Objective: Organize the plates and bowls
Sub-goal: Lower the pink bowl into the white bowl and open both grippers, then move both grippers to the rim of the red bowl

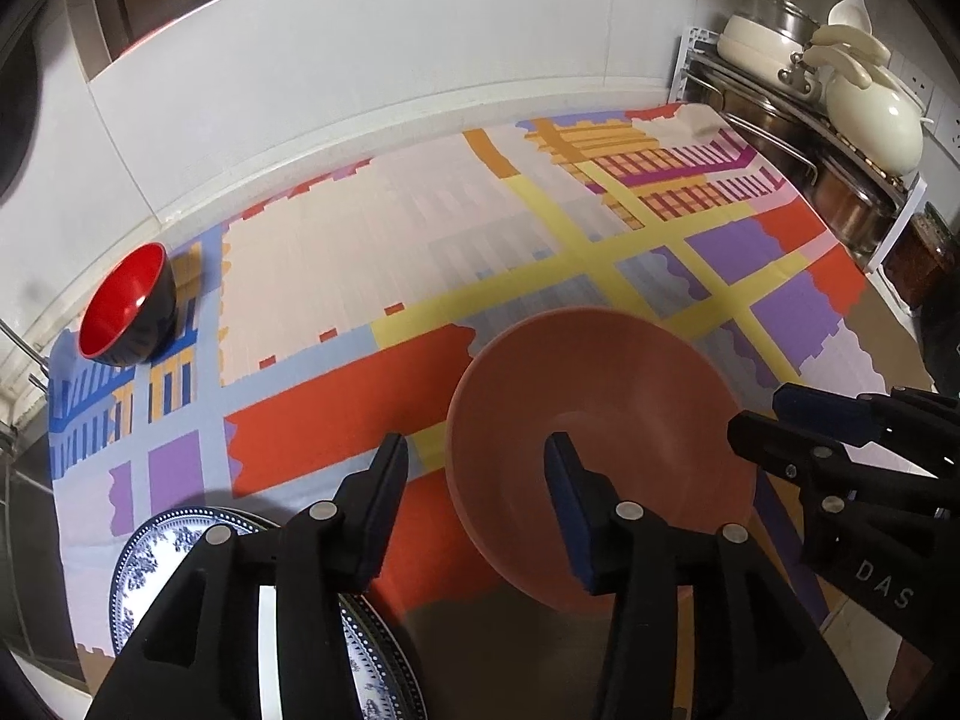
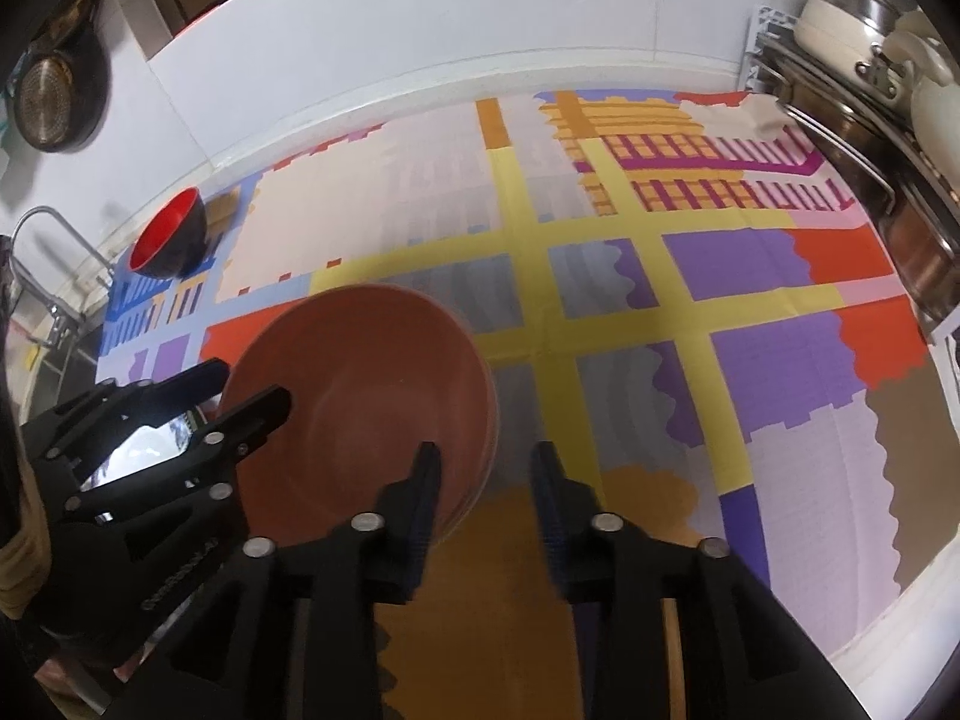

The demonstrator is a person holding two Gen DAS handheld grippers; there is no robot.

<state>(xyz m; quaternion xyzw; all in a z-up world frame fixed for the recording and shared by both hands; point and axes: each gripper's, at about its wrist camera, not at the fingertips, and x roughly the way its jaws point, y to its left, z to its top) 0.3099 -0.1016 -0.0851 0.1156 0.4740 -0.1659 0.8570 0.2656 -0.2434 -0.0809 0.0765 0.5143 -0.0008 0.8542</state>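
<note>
Both hand-held grippers, left (image 1: 474, 480) and right (image 2: 487, 474), are spread, each straddling the terracotta bowl's (image 1: 600, 420) rim on the surface (image 1: 336, 264). I risk tipping it when withdrawing.

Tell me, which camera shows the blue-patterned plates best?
The left wrist view: the blue-patterned plates lie at lower left, partly hidden by the left gripper. The right wrist view shows almost nothing of them behind that gripper.
</note>
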